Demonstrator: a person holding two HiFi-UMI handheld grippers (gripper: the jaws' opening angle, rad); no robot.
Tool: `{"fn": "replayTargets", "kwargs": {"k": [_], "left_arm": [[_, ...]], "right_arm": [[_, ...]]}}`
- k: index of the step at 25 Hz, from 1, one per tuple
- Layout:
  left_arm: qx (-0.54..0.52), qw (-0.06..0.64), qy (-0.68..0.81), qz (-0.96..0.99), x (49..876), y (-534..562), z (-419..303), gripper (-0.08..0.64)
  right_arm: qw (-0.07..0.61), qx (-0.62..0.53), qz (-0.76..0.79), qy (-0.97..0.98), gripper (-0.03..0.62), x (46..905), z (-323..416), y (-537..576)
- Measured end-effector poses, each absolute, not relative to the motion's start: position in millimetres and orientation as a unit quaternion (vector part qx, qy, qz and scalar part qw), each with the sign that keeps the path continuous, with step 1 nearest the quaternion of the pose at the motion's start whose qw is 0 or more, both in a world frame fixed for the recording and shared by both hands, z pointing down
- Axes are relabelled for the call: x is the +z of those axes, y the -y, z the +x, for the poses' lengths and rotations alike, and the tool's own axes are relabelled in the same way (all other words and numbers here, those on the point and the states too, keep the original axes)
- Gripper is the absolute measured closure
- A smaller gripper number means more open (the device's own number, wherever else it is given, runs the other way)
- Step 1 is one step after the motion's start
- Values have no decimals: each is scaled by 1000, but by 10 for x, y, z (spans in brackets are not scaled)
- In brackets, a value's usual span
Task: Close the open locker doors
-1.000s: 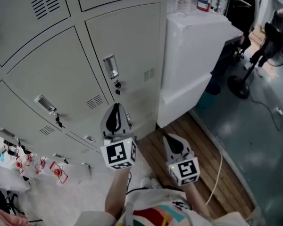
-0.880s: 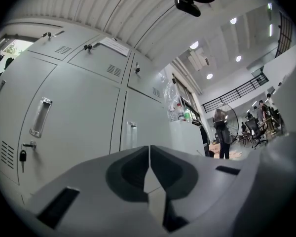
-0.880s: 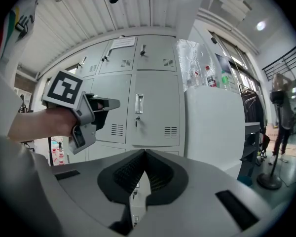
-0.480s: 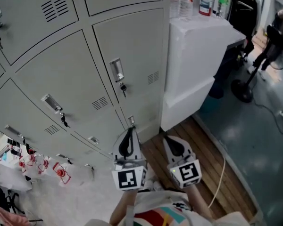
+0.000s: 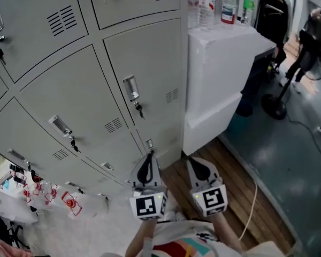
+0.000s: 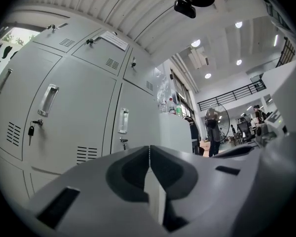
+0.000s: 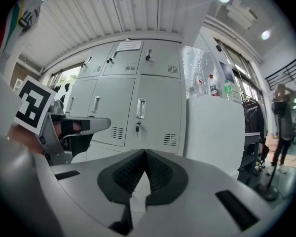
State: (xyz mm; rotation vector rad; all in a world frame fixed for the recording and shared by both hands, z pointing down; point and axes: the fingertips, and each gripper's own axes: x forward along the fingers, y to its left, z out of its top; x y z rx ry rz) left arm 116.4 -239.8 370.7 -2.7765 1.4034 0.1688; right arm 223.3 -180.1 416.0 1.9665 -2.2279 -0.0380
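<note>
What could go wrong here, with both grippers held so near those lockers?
Two likely risks. The left gripper and right gripper, both shut and empty, point toward the lockers; a swing could snag the key hanging from one door. The cable lying on the floor could catch a foot if the person steps that way.

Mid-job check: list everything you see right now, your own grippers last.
locker doors: several, grey, filling the left; all in view look shut
keys: several, dark, hanging in door locks
cabinet: one, white, right of the lockers
bottles: several, clear and green, on top of the cabinet
wooden floor strip: one, brown, below the cabinet
cable: one, pale, across the wood
stand: one, black, on grey floor at right
left gripper: white, jaws together, empty
right gripper: white, jaws together, empty
</note>
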Motion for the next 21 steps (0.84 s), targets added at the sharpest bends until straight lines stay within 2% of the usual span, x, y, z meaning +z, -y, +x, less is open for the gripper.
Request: {"fn": "replayTargets", "kwargs": {"k": [21], "left_arm": [[48, 10, -454, -890, 3781, 2508, 1142, 549]], "right_arm": [[67, -21, 664, 744, 588, 4105, 2281, 1883]]}}
